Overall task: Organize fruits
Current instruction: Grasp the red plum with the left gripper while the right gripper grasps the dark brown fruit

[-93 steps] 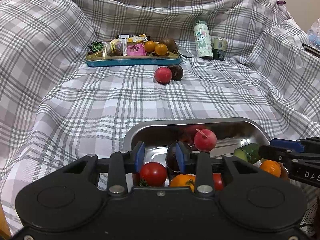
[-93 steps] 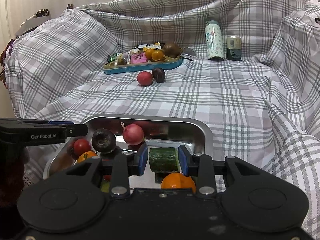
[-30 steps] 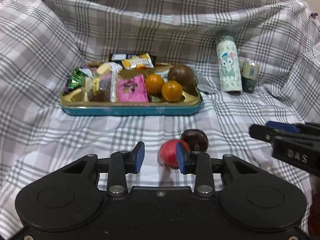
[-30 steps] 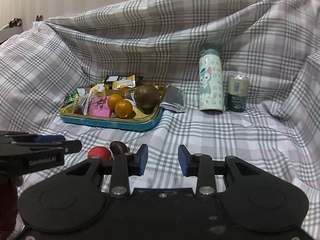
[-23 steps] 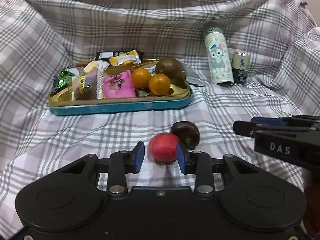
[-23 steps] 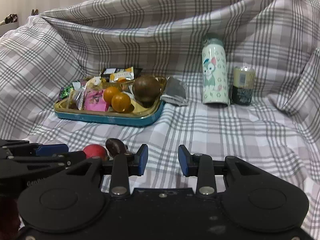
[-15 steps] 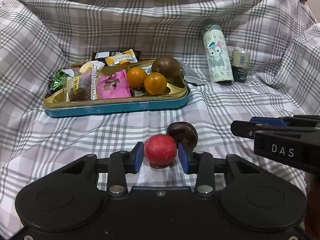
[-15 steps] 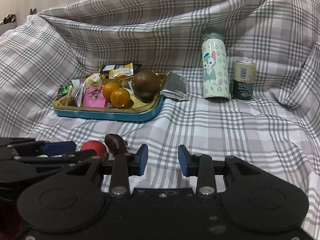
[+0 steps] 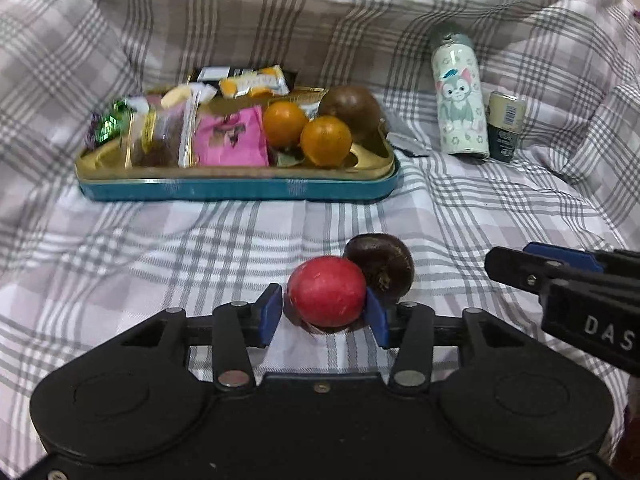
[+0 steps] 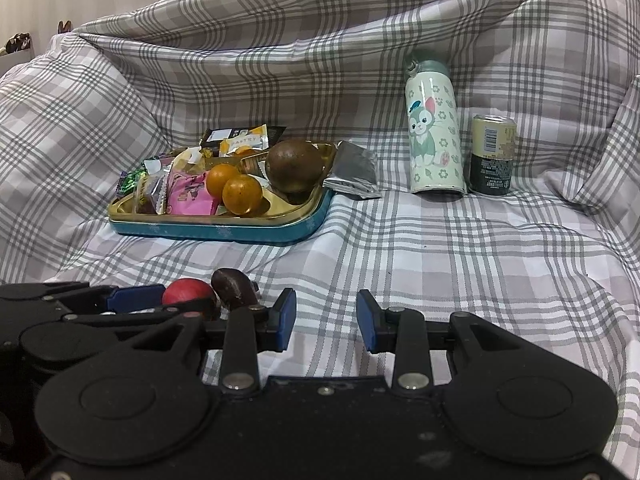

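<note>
A grey-and-white checked cloth (image 10: 440, 248) covers the whole surface and rises behind like a wall. On it the left gripper (image 9: 324, 312) closes around the red fruit (image 9: 327, 297) (touching a dark brown fruit (image 9: 382, 266)) — the right gripper (image 10: 326, 316) stands open, holding nothing.

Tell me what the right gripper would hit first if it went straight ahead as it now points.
The right gripper is open over bare plaid cloth. Straight on, probably only cloth until the crumpled foil packet or cartoon bottle; depth is unclear.
</note>
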{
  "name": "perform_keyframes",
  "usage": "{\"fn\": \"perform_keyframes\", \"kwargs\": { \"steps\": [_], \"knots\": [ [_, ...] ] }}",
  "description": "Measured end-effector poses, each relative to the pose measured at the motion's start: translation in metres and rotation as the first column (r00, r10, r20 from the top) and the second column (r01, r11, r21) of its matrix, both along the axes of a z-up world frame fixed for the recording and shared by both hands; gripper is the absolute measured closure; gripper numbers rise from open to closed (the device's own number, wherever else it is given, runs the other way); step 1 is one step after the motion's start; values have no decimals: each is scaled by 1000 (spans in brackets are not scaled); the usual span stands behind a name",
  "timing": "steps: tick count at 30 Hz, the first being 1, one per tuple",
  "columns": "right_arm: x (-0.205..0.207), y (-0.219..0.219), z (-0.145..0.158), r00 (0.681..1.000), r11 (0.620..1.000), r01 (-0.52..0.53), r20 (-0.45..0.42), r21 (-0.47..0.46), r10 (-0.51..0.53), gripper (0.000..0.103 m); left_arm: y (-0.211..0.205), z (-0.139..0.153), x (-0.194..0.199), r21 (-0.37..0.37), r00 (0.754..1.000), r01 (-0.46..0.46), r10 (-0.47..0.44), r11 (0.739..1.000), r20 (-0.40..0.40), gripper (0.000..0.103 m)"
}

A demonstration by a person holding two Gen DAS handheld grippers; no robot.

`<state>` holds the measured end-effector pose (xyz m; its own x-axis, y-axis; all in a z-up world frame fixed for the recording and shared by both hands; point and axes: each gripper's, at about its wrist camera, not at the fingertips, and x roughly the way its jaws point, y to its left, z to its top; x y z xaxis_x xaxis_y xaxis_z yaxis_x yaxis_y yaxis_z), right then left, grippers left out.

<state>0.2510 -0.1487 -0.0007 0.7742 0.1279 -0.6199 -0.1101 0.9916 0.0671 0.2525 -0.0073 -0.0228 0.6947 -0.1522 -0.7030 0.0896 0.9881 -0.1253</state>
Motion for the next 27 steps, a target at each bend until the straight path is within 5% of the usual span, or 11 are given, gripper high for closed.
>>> {"fn": "perform_keyframes", "kwargs": {
  "steps": [22,27],
  "knots": [
    [27,32,-9,1000,996,-11,-24,-87,8,68,51,16,-2,-87,986,-166,168,982,14,53],
    [29,41,-5,1000,999,-30,-8,-44,29,67,54,18,-1,-95,984,-175,177,980,11,53]
  ]
}}
